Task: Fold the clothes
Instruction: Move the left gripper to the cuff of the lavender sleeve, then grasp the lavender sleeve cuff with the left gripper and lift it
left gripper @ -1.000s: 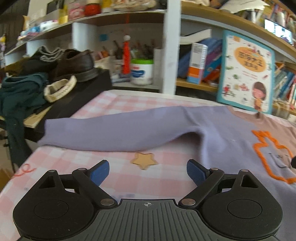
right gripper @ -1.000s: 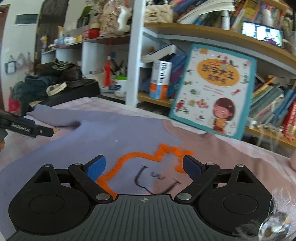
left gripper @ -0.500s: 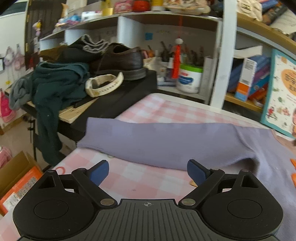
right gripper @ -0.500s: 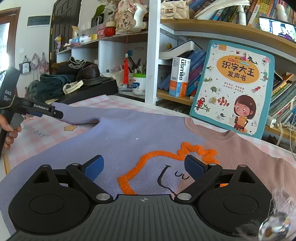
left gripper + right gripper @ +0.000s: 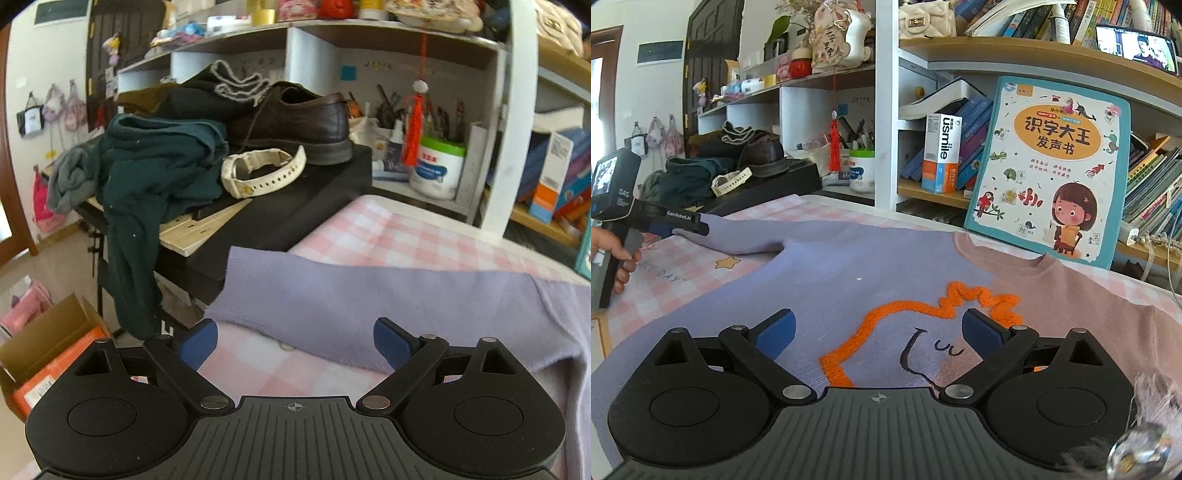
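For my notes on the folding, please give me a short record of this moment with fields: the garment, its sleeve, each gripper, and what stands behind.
garment: lilac and dusty-pink sweater with an orange outlined figure, spread flat on the pink checked cloth
sleeve: lilac sleeve stretched out sideways, its cuff at the cloth's edge
left gripper: open, at the cuff end, nothing between the jaws
right gripper: jaws opening, above the sweater's front, holding nothing
behind: children's book leaning on the bookshelf; brown shoe and white watch on a black box
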`<state>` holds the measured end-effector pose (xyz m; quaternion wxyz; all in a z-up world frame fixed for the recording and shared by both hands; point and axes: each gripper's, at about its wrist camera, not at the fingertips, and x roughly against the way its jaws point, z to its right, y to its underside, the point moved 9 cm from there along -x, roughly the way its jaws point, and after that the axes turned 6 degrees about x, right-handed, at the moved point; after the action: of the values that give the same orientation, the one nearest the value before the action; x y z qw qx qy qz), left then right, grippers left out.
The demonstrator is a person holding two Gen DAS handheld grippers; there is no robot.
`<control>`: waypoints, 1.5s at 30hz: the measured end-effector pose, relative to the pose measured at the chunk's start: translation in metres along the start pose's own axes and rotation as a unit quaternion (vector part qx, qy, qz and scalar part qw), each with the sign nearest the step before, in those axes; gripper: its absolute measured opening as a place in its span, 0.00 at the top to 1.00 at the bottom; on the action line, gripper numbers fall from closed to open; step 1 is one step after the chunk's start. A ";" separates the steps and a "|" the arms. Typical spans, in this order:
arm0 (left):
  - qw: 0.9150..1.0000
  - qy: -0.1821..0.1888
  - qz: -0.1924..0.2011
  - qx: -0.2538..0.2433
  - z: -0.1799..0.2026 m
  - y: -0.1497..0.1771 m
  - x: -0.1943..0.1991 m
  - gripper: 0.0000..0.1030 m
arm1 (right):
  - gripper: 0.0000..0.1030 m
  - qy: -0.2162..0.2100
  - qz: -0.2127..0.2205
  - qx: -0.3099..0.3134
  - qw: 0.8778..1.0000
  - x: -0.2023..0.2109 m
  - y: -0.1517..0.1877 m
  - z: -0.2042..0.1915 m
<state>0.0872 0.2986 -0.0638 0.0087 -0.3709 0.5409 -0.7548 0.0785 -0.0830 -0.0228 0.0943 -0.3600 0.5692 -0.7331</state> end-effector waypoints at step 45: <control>0.994 0.042 0.000 0.105 -0.017 -0.012 -0.021 0.57 | 0.05 -0.011 -0.016 0.004 1.000 -0.005 0.003 -0.004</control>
<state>0.0976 0.3261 -0.0680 0.0251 -0.3361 0.4584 -0.8224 0.0785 -0.0783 -0.0284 0.0906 -0.3766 0.5593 -0.7329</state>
